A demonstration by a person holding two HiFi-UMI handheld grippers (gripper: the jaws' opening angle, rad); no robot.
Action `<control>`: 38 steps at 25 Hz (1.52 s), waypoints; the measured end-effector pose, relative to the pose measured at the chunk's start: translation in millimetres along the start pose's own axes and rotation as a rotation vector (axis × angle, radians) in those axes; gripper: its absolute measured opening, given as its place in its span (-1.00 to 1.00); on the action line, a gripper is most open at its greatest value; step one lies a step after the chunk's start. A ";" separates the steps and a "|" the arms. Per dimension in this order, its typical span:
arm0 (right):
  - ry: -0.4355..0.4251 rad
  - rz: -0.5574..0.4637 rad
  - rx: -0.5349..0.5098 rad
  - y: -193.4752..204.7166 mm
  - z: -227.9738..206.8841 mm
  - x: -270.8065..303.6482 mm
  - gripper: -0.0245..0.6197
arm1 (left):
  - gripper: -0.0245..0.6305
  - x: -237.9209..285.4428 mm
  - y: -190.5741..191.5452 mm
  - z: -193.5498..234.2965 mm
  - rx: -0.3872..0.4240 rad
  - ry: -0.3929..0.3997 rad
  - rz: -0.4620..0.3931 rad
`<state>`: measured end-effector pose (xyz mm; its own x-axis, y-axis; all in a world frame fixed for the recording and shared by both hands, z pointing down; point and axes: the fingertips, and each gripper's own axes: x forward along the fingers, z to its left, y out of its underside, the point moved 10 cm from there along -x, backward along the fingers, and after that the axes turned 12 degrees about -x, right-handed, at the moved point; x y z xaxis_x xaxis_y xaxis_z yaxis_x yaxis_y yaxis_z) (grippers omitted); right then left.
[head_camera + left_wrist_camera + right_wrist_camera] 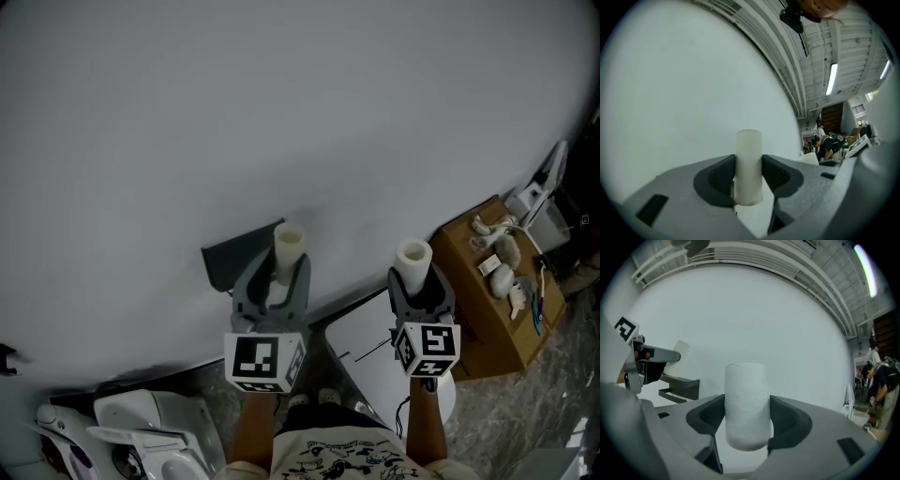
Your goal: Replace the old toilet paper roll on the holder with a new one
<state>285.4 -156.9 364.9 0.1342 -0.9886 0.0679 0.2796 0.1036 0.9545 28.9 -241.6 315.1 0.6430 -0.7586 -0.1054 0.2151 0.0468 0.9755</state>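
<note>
My left gripper [274, 278] is shut on a slim, pale cardboard tube [288, 247] that stands upright between its jaws; in the left gripper view the tube [749, 164] is pinched by both dark pads. My right gripper [419, 281] is shut on a thicker white paper roll [413, 257], also upright, which fills the jaws in the right gripper view [746, 404]. The dark holder [236, 260] is fixed to the white wall just left of the tube and carries no roll. In the right gripper view the holder [679, 388] sits at the left, below the left gripper's tube [681, 350].
A brown wooden cabinet [473, 323] with small items on top stands at the right. A white panel [375, 366] lies below the grippers, and white appliances [141, 431] sit at the lower left. People [880, 380] are in the far background at the right.
</note>
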 end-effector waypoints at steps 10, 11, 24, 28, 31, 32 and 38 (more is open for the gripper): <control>-0.177 -0.034 -0.501 -2.0 38.5 39.9 0.01 | -0.37 -32.1 -13.8 30.9 0.027 -0.111 -0.022; -0.189 -0.035 -0.555 -0.1 42.3 43.5 0.01 | -0.37 -34.7 -14.8 33.2 0.027 -0.120 -0.024; -0.228 -0.092 -1.388 22.7 89.2 80.9 0.01 | -0.37 -47.2 -19.2 49.5 0.036 -0.172 -0.026; -0.244 -0.117 -1.396 20.7 94.5 87.6 0.01 | -0.37 -50.9 -20.8 50.6 0.039 -0.189 -0.029; -0.249 -0.128 -1.426 19.7 103.8 91.4 0.01 | -0.37 -55.6 -22.8 54.7 0.039 -0.210 -0.036; -0.247 -0.131 -1.441 19.6 108.1 92.8 0.01 | -0.37 -57.6 -23.4 56.6 0.039 -0.217 -0.037; -0.279 -0.143 -1.490 22.2 132.1 100.4 0.01 | -0.37 -70.8 -24.4 68.5 0.051 -0.271 -0.036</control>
<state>179.5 -268.3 431.3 -0.1068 -0.9702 0.2175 0.9717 -0.1483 -0.1841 -72.2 -233.5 312.0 0.4136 -0.9058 -0.0916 0.1925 -0.0114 0.9812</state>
